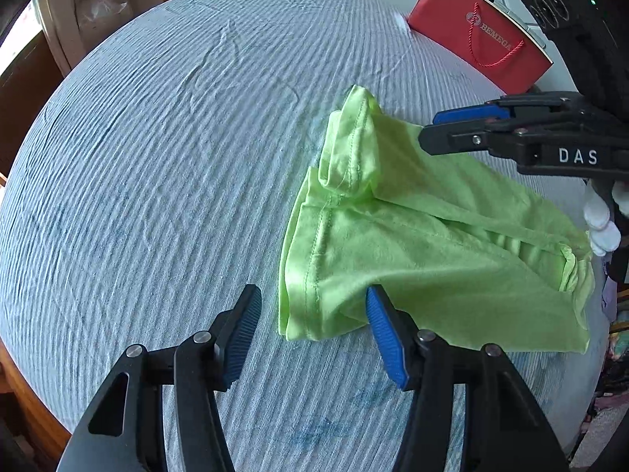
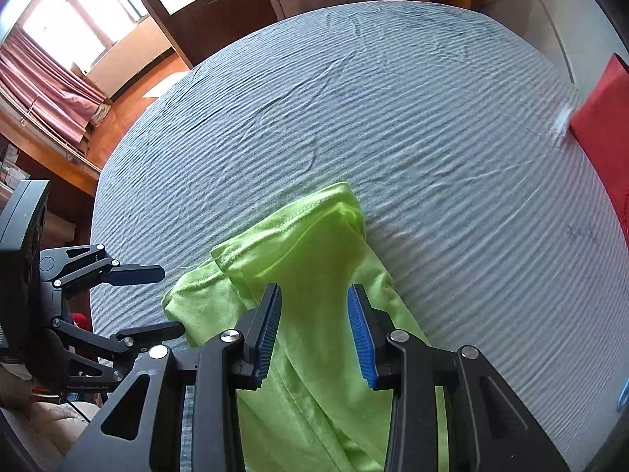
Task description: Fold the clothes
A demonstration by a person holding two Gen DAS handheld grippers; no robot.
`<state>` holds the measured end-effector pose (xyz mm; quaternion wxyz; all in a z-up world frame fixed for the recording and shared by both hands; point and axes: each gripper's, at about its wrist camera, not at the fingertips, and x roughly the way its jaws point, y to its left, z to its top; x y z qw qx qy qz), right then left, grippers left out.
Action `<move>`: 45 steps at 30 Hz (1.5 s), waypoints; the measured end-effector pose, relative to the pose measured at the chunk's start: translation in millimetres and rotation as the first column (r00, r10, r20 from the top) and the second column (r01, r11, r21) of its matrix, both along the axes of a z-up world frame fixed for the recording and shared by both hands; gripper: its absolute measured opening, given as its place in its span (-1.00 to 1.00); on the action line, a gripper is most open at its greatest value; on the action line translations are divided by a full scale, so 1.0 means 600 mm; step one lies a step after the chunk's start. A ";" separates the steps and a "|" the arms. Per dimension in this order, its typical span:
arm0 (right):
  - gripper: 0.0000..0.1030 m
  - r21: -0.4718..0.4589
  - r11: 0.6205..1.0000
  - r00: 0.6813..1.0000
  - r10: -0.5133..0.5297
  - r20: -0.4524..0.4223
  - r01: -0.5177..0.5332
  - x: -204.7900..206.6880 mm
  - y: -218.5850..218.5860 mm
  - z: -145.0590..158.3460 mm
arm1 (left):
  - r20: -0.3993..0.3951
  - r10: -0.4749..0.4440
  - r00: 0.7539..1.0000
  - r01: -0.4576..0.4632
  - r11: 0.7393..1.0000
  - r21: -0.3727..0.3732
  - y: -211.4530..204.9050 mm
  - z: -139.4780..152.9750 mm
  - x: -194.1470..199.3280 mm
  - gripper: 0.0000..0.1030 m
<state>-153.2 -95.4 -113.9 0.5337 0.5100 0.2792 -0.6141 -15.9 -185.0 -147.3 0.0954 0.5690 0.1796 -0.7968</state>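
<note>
Lime-green knit cotton, a small garment [image 1: 424, 244] with stitched hems, lies bunched and partly folded on the blue-and-white striped, crinkled bedsheet [image 1: 157, 181] that covers the whole work surface.

Taking the garment as the landmark and going from left to right in the left wrist view: to its left the striped sheet lies bare and wrinkled. At the garment's near left corner is the left black gripper with blue ribbed pads [image 1: 312, 338], its fingers spread wide apart; the left finger is over bare sheet beside the hem, the right finger [image 1: 387, 338] lies against the garment's near edge, and nothing is pinched between them. Over the garment's upper right part reaches the right black gripper marked DAS [image 1: 436, 128], seen side-on, with the cloth rising toward its tips. Beyond the garment, up and to the right, a red paper gift bag with a red cord handle [image 1: 483, 35] stands at the sheet's edge.

In the right wrist view the right gripper [image 2: 314, 334] has its fingers apart, with a raised fold of the garment [image 2: 314, 244] running between them; whether the pads touch the cloth cannot be told. The left gripper [image 2: 169, 299] shows at the garment's left, open.
</note>
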 end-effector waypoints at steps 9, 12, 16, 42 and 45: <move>-0.25 0.079 0.996 0.998 0.045 -0.036 -0.042 -0.023 -0.078 -0.062 | -0.005 -0.050 0.999 0.050 0.999 0.004 0.015 -0.016 -0.006 -0.41; -0.77 0.088 0.994 0.997 0.068 -0.047 -0.064 -0.011 -0.084 -0.060 | -0.010 -0.056 0.998 0.057 0.998 0.020 0.020 -0.015 -0.003 -0.79; -0.91 0.038 0.998 0.999 0.047 -0.022 -0.046 -0.013 -0.059 -0.036 | -0.031 -0.075 0.997 0.075 0.997 -0.005 0.032 0.005 0.006 -0.85; -0.93 -0.186 0.728 0.746 -0.663 0.053 0.660 -0.075 0.686 0.079 | -0.176 -0.536 0.825 0.547 0.837 0.010 0.569 0.126 -0.113 -0.87; -0.93 -0.146 0.679 0.693 -0.715 0.092 0.720 -0.034 0.768 0.045 | -0.160 -0.502 0.850 0.512 0.859 0.023 0.541 0.121 -0.105 -0.86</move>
